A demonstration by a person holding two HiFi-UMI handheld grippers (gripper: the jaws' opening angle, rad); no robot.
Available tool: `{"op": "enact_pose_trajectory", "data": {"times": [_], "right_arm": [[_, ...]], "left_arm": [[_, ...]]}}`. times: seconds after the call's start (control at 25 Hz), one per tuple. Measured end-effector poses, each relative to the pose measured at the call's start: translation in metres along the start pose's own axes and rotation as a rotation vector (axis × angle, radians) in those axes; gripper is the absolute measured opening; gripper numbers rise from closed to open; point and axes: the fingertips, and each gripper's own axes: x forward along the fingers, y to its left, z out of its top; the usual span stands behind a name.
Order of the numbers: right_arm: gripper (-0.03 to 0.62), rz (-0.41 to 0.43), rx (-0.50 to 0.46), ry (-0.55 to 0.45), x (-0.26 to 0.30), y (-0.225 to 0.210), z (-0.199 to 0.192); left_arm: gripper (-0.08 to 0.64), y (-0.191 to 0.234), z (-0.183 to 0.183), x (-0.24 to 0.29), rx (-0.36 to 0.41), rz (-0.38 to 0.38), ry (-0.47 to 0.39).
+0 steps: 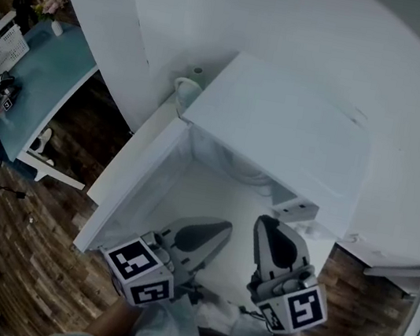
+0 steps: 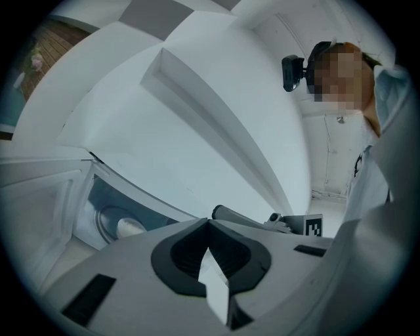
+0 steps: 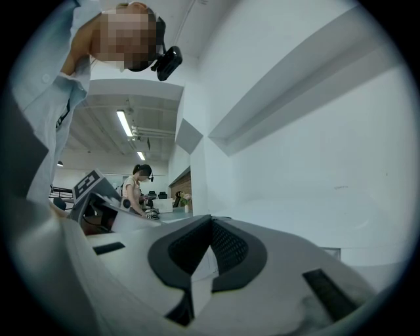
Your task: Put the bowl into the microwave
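Bowl (image 1: pixel 185 89), apparently the white round thing on the table (image 1: pixel 136 168), sits at the microwave's (image 1: pixel 280 127) far left corner, close to the wall (image 1: pixel 99 17) and well apart from both tools. Left tool (image 1: pixel 219 230) and right tool (image 1: pixel 267 225) are closed on nothing. Reaching into that tight corner could knock the bowl over, and a rim pinch may slip.

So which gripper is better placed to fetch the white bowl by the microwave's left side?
Left, probably. The bowl sits at the microwave's far left corner, on the left gripper's side; the right gripper would have to cross over. Both are shut and empty.
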Motion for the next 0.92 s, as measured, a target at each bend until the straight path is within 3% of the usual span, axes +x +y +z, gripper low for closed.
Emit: {"op": "enact_pose_trajectory", "data": {"times": [0.92], "right_arm": [[0.002,-0.017,-0.009,0.042,0.001,0.001,-0.009]], "left_arm": [[-0.002,-0.013,-0.005,0.0,0.001,-0.06,0.023]]}}
